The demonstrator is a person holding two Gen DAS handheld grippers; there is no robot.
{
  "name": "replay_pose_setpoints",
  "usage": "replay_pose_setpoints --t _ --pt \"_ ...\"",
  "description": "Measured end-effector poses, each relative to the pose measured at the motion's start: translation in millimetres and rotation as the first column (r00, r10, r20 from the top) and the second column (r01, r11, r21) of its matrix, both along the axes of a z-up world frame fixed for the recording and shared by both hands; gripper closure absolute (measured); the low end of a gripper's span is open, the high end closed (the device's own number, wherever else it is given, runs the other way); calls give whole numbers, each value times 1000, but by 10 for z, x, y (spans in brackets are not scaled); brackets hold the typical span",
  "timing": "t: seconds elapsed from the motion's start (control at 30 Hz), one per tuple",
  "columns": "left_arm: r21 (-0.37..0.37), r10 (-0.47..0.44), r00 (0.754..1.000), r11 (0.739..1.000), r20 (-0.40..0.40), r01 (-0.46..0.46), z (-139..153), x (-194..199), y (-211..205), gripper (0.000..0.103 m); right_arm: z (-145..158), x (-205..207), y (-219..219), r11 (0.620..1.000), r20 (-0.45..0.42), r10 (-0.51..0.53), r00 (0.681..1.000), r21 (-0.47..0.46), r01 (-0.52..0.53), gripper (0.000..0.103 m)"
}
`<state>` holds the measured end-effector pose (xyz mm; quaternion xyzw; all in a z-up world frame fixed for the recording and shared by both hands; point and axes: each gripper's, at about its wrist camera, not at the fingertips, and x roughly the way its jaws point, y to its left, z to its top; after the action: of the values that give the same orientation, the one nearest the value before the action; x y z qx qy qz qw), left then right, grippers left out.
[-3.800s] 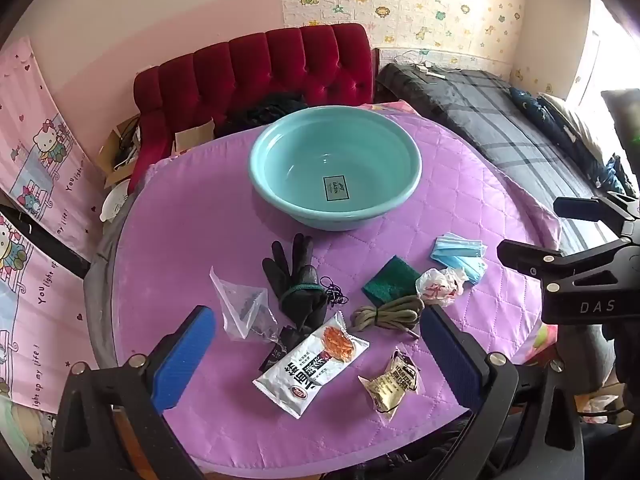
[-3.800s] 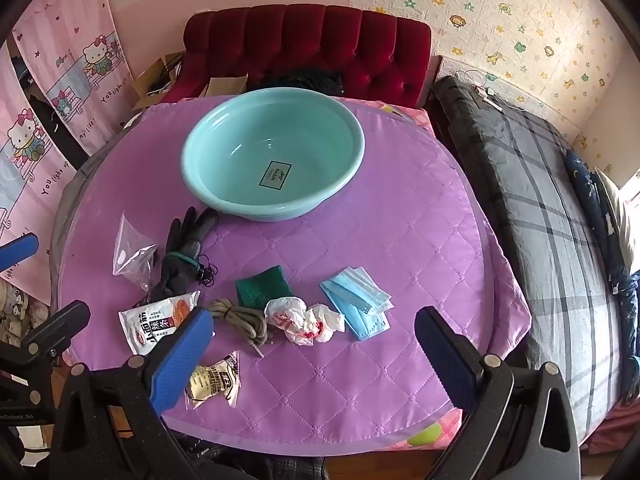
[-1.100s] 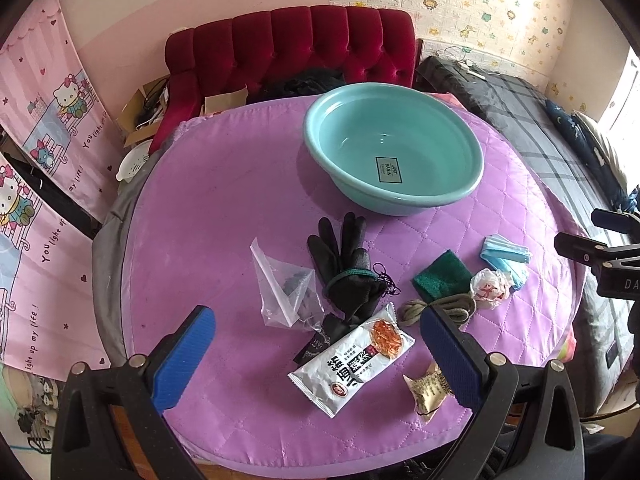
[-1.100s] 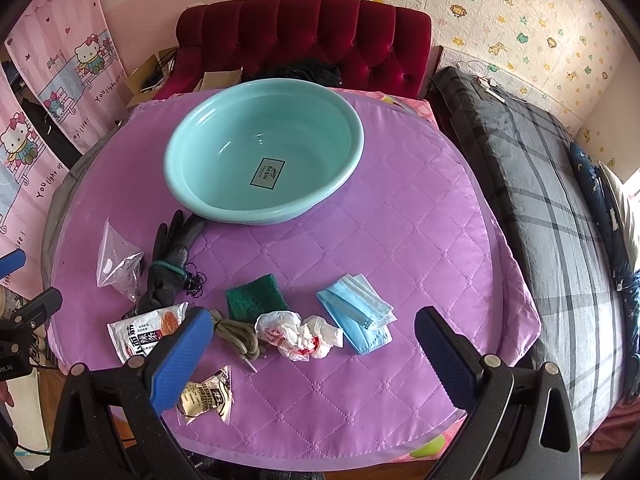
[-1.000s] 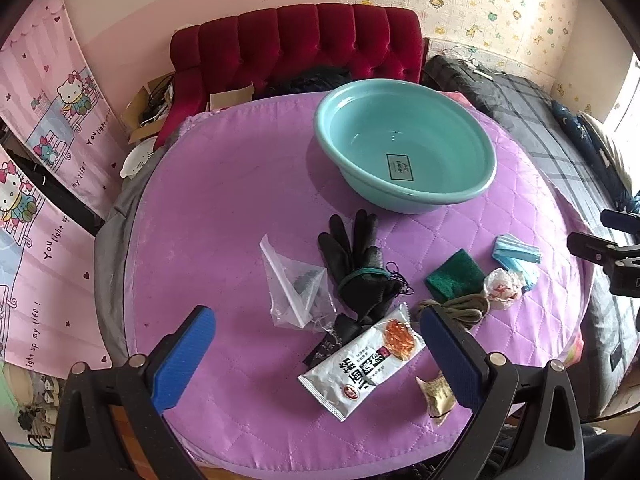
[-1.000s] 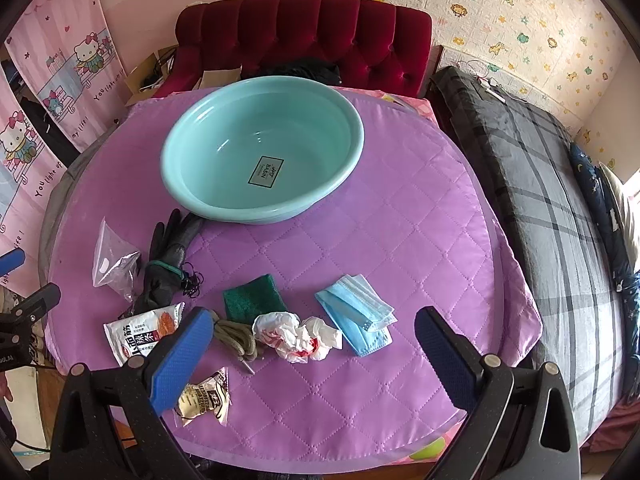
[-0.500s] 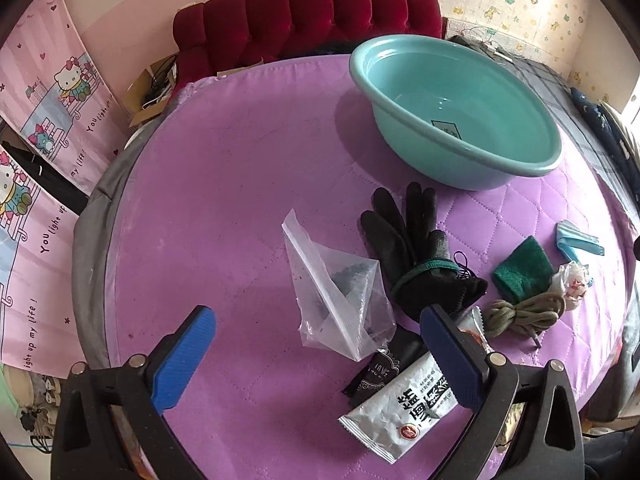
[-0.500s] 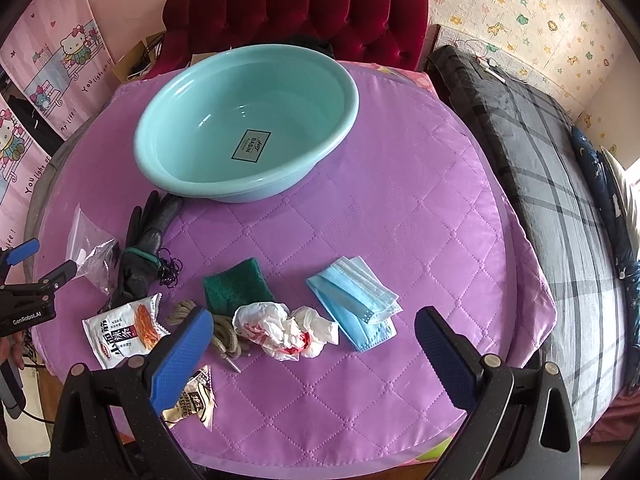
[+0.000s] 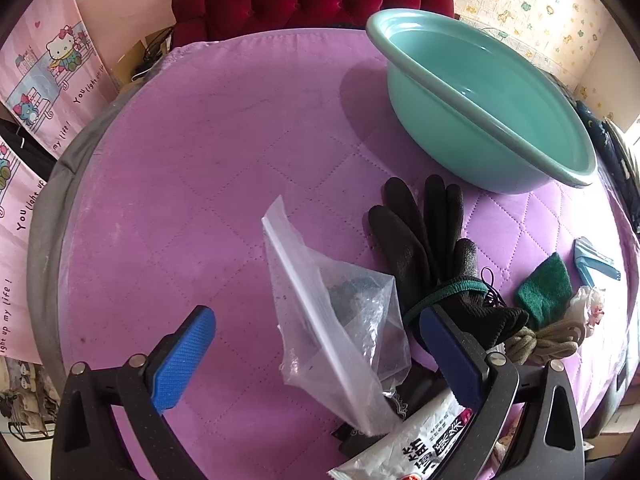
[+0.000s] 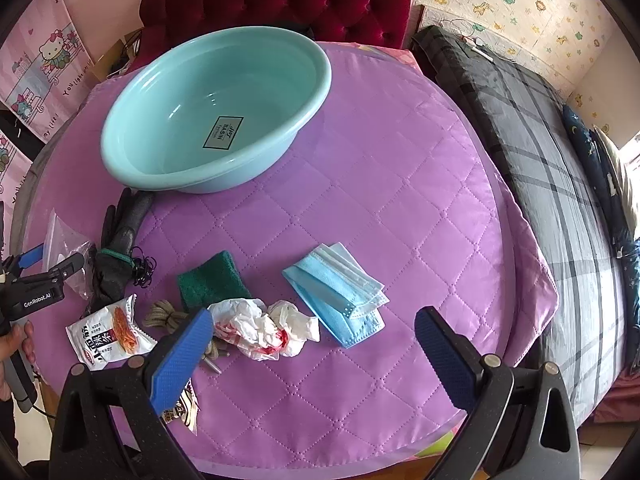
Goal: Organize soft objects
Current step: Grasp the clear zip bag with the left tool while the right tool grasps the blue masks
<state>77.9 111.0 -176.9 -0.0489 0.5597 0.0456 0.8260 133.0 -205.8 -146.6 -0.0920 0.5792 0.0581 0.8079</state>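
Observation:
My left gripper (image 9: 316, 354) is open, its blue pads either side of a clear plastic zip bag (image 9: 336, 320) on the purple quilted table (image 9: 200, 160). Black gloves (image 9: 432, 256) lie just right of the bag. My right gripper (image 10: 312, 354) is open and empty above a crumpled white and red tissue (image 10: 264, 328) and blue face masks (image 10: 336, 292). The left gripper (image 10: 52, 264) shows at the left edge of the right wrist view. A green cloth (image 10: 210, 280), a coiled rope (image 10: 168, 314) and a snack packet (image 10: 110, 334) lie nearby.
A teal basin (image 10: 216, 120) stands at the back of the table, empty, also in the left wrist view (image 9: 480, 96). A red sofa (image 10: 280, 0) is behind. A grey plaid bed (image 10: 540, 140) lies to the right. A small gold packet (image 10: 186, 404) lies at the front edge.
My left gripper has moved down and forward to the clear plastic bag, which now lies between its pads. My right gripper has moved slightly closer to the tissue and masks.

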Motion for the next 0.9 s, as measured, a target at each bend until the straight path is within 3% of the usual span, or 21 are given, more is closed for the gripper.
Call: replay_pose_setpoints --t 0.07,0.2,0.3,0.43,0.9 --pt "0 -4 1000 1000 -3 4 -28 26 -7 7 -21 8 -28 1000 -7 -7 1000 -1 7 0" --pt "-12 -4 1000 1000 -18 4 -108 73 -12 41 -62 35 -95 1000 -18 -22 1000 5 22 0" --pt "-19 -9 1000 1000 -26 9 -135 85 -25 59 -101 71 -141 1000 -20 -30 999 1 30 0" --pt "-32 -17 1000 999 -22 17 -110 77 1 66 -147 143 -210 999 -28 -43 999 13 44 0" --pt "-48 4 1000 999 8 -4 199 -134 29 67 -727 471 -241 1000 -109 20 994 -8 -21 0"
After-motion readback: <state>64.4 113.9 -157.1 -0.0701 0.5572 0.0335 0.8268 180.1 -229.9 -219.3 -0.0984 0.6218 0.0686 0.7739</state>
